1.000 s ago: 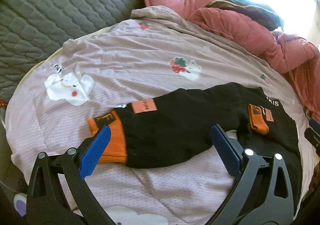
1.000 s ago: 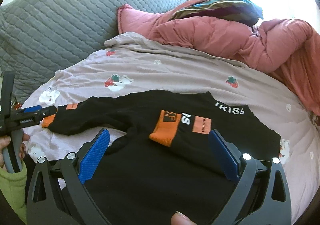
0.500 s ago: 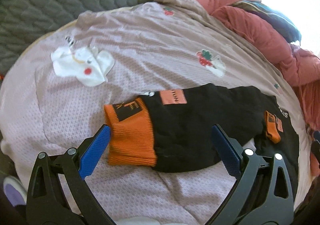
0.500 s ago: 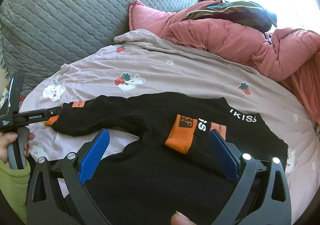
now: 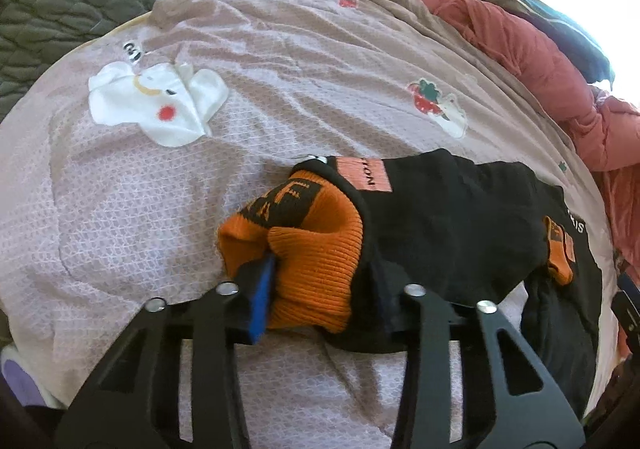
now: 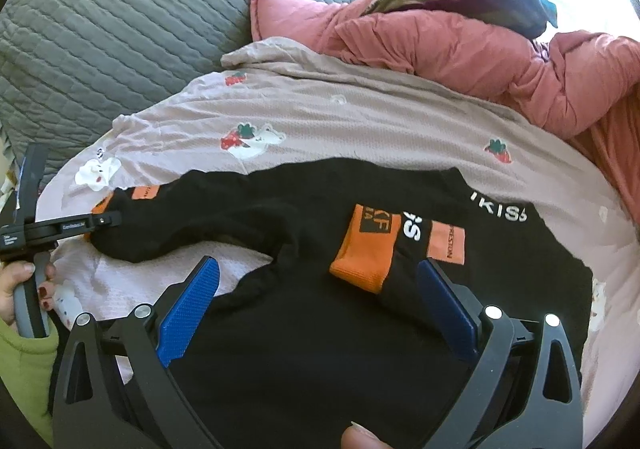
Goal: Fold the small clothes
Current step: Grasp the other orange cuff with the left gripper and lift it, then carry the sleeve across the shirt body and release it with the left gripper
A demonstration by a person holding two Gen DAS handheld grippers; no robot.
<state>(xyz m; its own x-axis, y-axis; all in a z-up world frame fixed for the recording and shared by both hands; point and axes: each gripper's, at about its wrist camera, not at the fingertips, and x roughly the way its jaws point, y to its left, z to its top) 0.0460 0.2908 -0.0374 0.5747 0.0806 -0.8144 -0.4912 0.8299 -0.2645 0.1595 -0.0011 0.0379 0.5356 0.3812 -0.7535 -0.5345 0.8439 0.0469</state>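
My left gripper (image 5: 320, 289) had clamped the orange cuff (image 5: 316, 245) of the black sweater (image 6: 320, 329), lower centre; my right gripper (image 6: 316, 305) hung wide open, holding nothing.

Bare bedsheet (image 5: 168, 209) left of sweater (image 5: 460, 225)

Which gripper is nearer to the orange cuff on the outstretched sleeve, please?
Left. The left gripper has its fingers shut on the orange cuff at the sleeve's end. The right gripper hovers open over the black top's body, by the other, folded-in cuff.
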